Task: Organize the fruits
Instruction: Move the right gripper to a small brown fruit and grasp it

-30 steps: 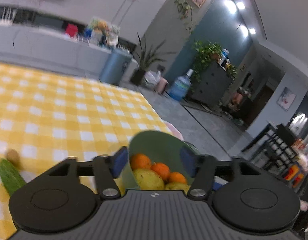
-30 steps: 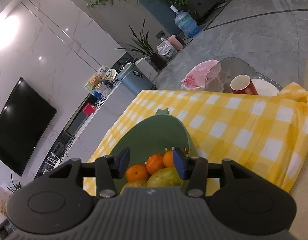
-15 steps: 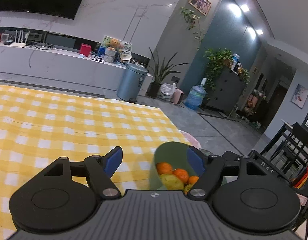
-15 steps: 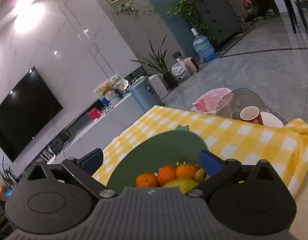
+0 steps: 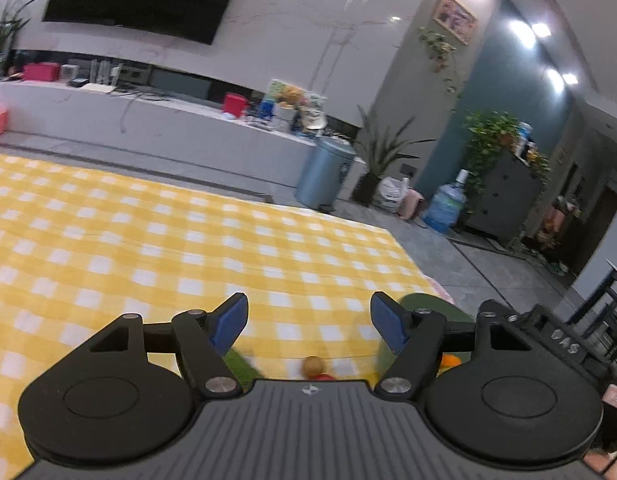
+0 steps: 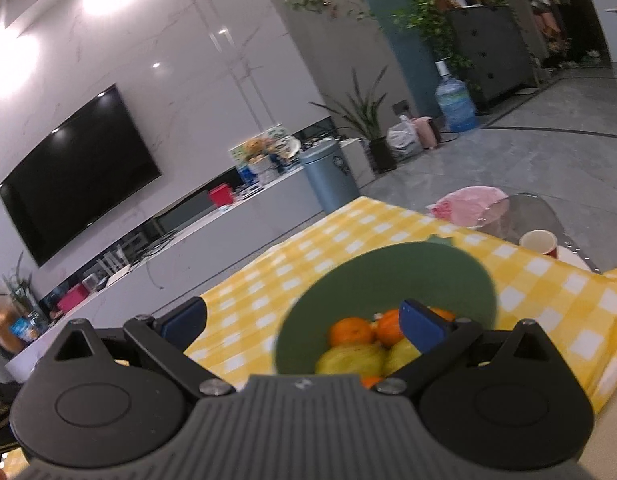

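A green bowl holds several oranges and yellow-green fruits on the yellow checked tablecloth. My right gripper is open and empty just in front of the bowl. In the left wrist view the bowl's rim shows behind the right finger, with an orange below it. My left gripper is open and empty above the cloth. A small brown fruit and a green vegetable lie just below it.
A red cup and a white plate stand on a glass side table beyond the cloth's right edge, with a pink bag there. The cloth's far edge drops to the floor; a blue bin stands beyond.
Both grippers have opened wide and drawn back from the bowl. The left view has swung left, so the bowl now sits at its right and the brown fruit and green vegetable show below.
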Motion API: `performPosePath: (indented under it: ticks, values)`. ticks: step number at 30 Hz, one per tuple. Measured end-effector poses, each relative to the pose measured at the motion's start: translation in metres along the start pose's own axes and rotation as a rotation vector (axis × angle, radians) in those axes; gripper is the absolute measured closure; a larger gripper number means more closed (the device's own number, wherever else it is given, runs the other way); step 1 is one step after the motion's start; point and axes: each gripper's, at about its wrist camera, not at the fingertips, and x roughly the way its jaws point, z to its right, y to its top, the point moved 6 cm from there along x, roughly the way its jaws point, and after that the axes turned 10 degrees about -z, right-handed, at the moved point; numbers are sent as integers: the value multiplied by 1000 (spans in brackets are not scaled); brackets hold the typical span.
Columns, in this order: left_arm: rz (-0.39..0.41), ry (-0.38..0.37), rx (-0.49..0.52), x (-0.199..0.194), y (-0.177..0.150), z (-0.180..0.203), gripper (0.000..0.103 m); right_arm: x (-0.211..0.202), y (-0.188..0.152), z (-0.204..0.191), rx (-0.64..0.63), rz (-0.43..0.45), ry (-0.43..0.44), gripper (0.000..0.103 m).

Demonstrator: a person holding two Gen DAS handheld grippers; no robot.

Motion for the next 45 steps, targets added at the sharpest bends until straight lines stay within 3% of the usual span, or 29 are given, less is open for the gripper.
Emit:
performPosePath:
  ticks: [10,15,18,24,29,32,35,40,42,45]
  values:
    - [-3,110,-124,-22,-2,-73,24,-19,2,-81,-61,-25,103,4]
    - [-58,202,-195,-24,-12,-118,25,-22,5,-127,-84,-50,155,4]
    - [-91,219,-227,-22,-21,-137,25,-13,-3,-146,-96,-98,159,4]
    - [-119,225,-275,-16,-33,-157,25,27,-45,-160,-201,-275,146,5]
    - [-156,233,-290,-2,-42,-164,25,66,-83,-143,-198,-442,146,17]
    - [-182,240,-290,7,-49,-166,25,82,-94,-127,-151,-492,122,25]
    - [-203,243,-274,15,-55,-164,25,90,-89,-106,-37,-464,89,37]
    - [-221,252,-232,26,-61,-156,25,101,-68,-85,125,-394,144,53]
    - [-223,259,-213,29,-62,-153,25,114,-63,-100,75,-454,170,54]
    - [-228,268,-200,31,-64,-151,25,136,-57,-134,-88,-521,121,59]
